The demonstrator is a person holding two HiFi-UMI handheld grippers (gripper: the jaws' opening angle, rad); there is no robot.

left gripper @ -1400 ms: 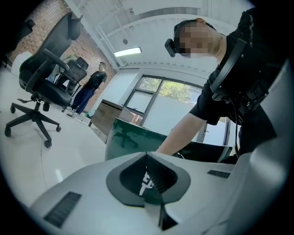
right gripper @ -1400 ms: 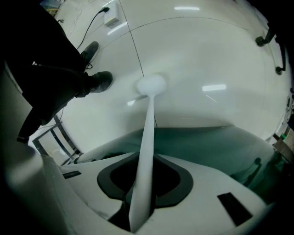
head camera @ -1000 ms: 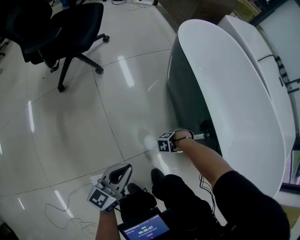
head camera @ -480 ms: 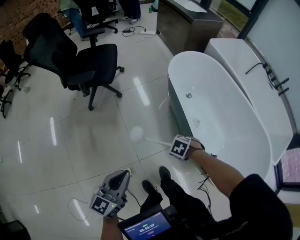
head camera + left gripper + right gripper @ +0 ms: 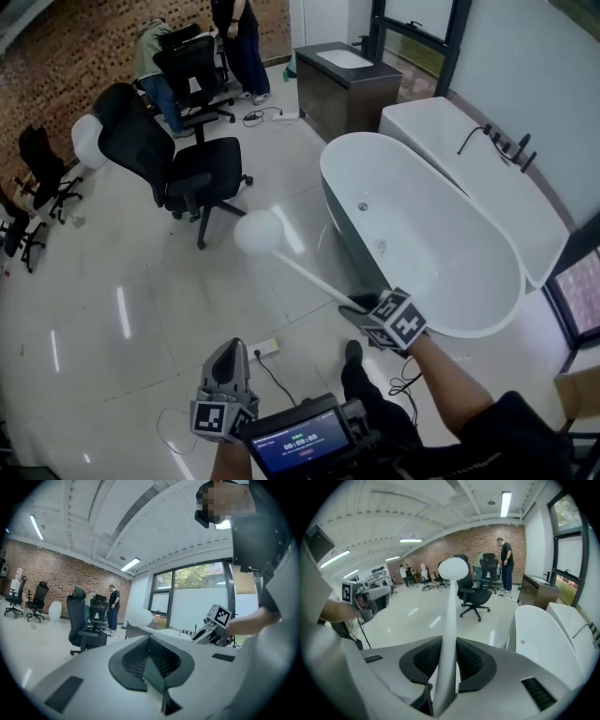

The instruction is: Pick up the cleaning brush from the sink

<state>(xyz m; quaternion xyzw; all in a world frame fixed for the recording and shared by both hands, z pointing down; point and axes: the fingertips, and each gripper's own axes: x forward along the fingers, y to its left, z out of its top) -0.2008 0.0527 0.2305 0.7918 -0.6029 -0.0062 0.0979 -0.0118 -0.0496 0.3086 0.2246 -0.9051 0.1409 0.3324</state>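
My left gripper is shut with nothing in it, low over the shiny floor. The cleaning brush is up in the air: a long thin white stick with a round white ball on top. My right gripper squeezes its bottom end, beside the smooth white tub. I think the pick-up is done.
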